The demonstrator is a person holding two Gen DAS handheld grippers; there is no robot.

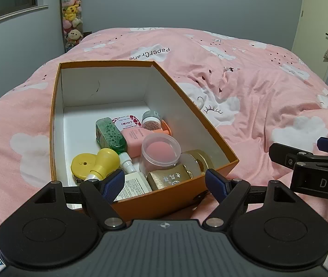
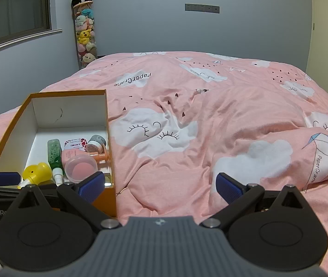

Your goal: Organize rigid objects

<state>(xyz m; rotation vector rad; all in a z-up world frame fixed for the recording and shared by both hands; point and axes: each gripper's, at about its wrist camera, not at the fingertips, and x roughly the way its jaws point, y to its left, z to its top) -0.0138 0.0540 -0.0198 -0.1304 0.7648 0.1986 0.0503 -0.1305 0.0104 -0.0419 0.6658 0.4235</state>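
The orange box [image 1: 173,194] sits on the pink bedspread [image 1: 244,87], its long axis running away from the cameras toward the wall. The left gripper [image 1: 164,184] hangs at the box's near end, wide open and empty, its blue pads level with the near wall. Inside, crowded toward that near end, lie a green bottle [image 1: 109,135] lengthwise with its white nozzle pointing at the camera, a yellow-capped bottle [image 1: 99,161] tilted, a clear lidded cup [image 1: 160,151], a pink bottle [image 1: 133,139], a mint tin [image 1: 127,121], a small jar [image 1: 151,121] and a gold carton [image 1: 168,179]. The right gripper [image 2: 161,185], also wide open and empty, is over bare bedspread just right of the box.
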